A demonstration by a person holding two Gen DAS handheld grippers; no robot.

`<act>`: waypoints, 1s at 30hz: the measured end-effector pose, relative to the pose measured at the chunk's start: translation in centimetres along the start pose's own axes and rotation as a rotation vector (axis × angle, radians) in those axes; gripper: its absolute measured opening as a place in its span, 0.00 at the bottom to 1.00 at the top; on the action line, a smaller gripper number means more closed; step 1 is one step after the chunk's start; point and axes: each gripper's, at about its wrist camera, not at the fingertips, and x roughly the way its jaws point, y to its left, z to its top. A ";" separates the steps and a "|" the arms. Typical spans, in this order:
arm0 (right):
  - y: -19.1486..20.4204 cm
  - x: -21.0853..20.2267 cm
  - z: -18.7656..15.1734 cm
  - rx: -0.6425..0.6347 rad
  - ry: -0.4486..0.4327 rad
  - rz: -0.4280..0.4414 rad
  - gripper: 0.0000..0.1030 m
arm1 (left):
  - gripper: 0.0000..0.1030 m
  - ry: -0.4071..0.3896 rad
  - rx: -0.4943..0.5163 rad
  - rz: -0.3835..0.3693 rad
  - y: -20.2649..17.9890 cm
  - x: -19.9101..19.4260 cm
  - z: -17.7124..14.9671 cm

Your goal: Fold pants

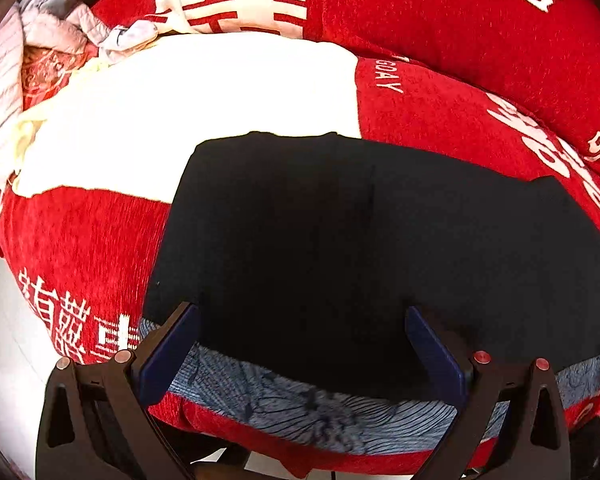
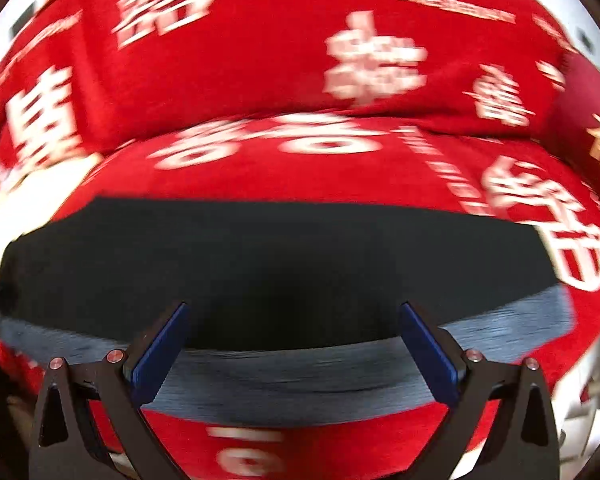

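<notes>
Black pants [image 1: 340,240] lie flat and folded on the red sofa seat, over a blue-grey patterned cloth [image 1: 300,404] that shows along their near edge. My left gripper [image 1: 302,316] is open, its blue pads [image 1: 168,360] spread wide just above the pants' near edge with nothing between them. In the right wrist view, which is blurred by motion, the same black pants [image 2: 280,264] spread across the seat with the blue-grey cloth [image 2: 300,380] below them. My right gripper [image 2: 294,312] is open too, hovering over the near edge and holding nothing.
The red sofa cover [image 1: 440,120] with white characters runs across the seat and back cushions [image 2: 260,40]. A white patch of the cover [image 1: 180,112] lies behind the pants. Crumpled grey and striped clothes [image 1: 60,28] are piled at the far left. Pale floor [image 1: 4,320] shows at the lower left.
</notes>
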 end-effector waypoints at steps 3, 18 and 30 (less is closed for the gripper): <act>4.3 1.6 -1.5 -0.078 0.053 0.034 1.00 | 0.99 -0.002 -0.016 -0.023 1.5 -0.1 -0.7; 13.8 1.0 -3.1 -0.198 0.024 0.026 1.00 | 0.99 -0.043 0.149 -0.083 -3.6 -3.2 -6.2; 10.5 2.6 -3.7 -0.176 0.098 -0.073 1.00 | 0.99 0.037 0.100 -0.075 -0.5 -1.3 -7.6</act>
